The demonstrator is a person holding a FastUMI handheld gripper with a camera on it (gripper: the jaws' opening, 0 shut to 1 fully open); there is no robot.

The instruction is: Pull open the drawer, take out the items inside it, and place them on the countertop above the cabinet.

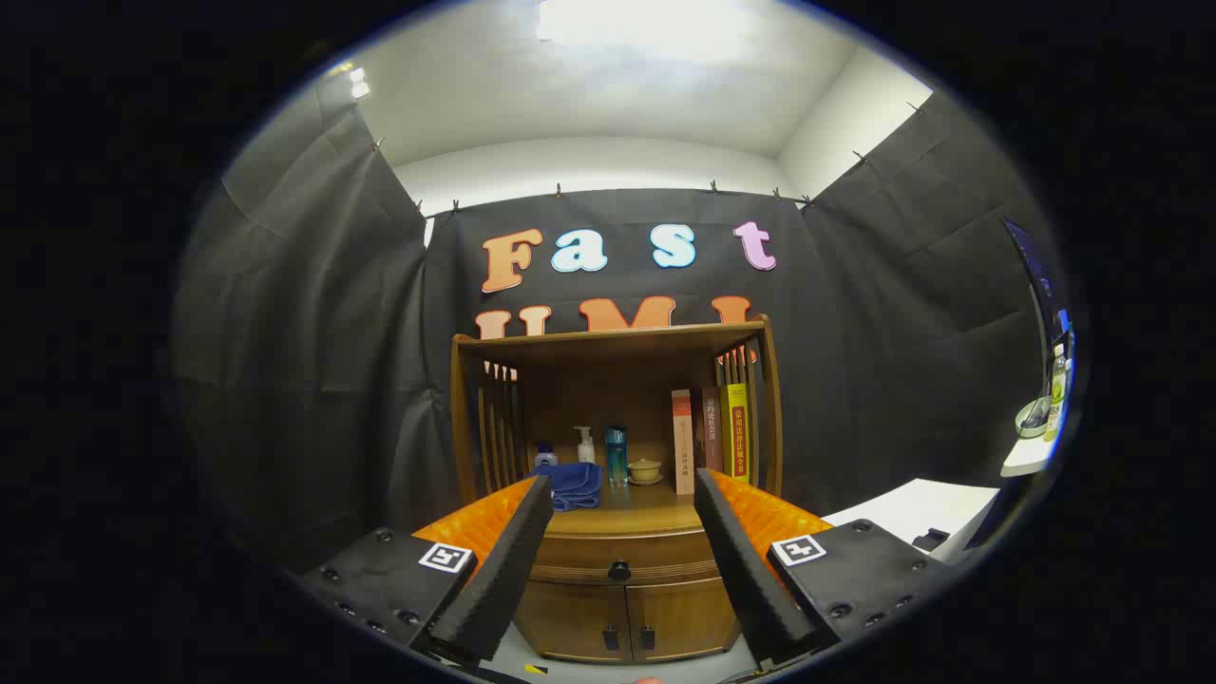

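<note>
Ridged pads face each other across a wide gap: the tongs (622, 494) stand fully open and hold nothing, aimed at the wooden cabinet (622, 570), whose shut drawer (617, 551) shows between the fingers with its dark knob (619, 570) at 6 o'clock of the gap. Opening is not yet begun, I judge; next comes lowering onto the knob, closing, then pulling straight back. On the worktop (627, 518) a blue cloth (578, 484), bottles (616, 456) and books (708, 437) crowd 12 o'clock, its front edge bare; room lies behind.
</note>
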